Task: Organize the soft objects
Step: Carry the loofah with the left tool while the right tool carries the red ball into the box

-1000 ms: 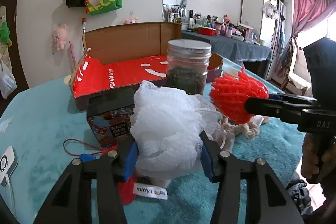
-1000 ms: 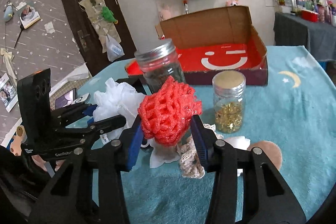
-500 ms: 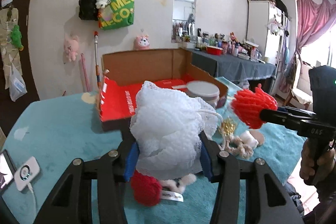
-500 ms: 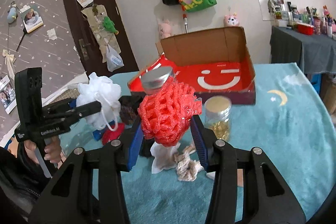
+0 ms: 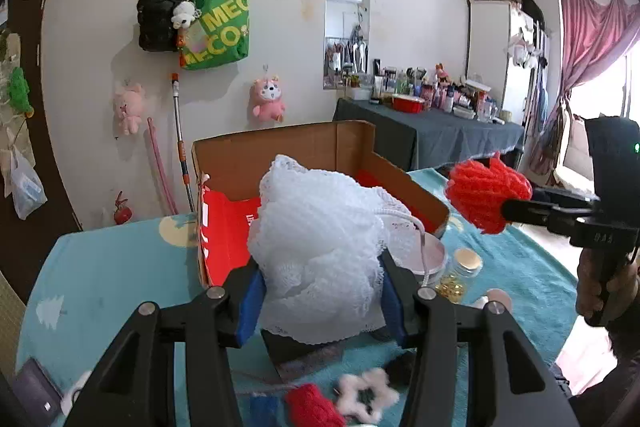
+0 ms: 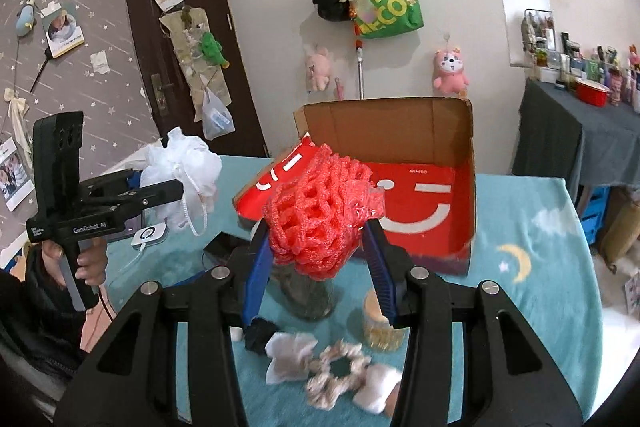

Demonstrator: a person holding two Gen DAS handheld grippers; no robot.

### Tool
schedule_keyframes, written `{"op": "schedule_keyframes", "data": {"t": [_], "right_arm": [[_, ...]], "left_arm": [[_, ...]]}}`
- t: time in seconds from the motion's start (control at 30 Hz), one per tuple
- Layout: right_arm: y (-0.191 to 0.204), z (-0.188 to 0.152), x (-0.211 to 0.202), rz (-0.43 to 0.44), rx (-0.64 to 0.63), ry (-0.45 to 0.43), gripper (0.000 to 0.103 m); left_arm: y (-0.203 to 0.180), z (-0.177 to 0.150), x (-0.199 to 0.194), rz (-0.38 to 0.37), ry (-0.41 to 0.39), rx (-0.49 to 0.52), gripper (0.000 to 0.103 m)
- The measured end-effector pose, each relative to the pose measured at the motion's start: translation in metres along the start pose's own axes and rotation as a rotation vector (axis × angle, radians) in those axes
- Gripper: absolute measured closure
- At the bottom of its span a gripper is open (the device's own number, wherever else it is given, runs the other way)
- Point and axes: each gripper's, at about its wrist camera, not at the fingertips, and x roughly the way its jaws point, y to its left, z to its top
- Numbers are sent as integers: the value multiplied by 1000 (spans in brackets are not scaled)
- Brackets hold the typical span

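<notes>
My left gripper (image 5: 320,291) is shut on a white mesh bath pouf (image 5: 320,247) and holds it high above the table, in front of the open red cardboard box (image 5: 224,227). My right gripper (image 6: 318,263) is shut on a red foam net ball (image 6: 316,219), also raised, just before the box (image 6: 420,203). Each gripper shows in the other view: the right one with the red ball (image 5: 486,197), the left one with the pouf (image 6: 180,171). Small soft items lie on the teal cloth below: a scrunchie (image 6: 338,375), white pads (image 6: 288,355), a red knit piece (image 5: 312,407).
Two glass jars stand under the grippers: a large dark one (image 6: 308,291) and a small one with gold bits (image 6: 380,323). A dark small box (image 5: 296,347) sits below the pouf. A phone (image 6: 222,247) and a white charger (image 6: 148,237) lie at left.
Both grippers have risen with their loads and moved closer to the red box; the jars and small items have dropped low in both views.
</notes>
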Motion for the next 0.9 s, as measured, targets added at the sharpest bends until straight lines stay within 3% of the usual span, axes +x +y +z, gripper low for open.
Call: {"op": "schedule_keyframes", "data": {"t": [0.47,0.9], "right_arm": [[-39,59,80,4,-62,151,60],[-88,95,212,-69,-2,337,60]], "left_arm": [[33,41,91,-57,158,8,51],[48,72,223,-59,299,14,50]]}}
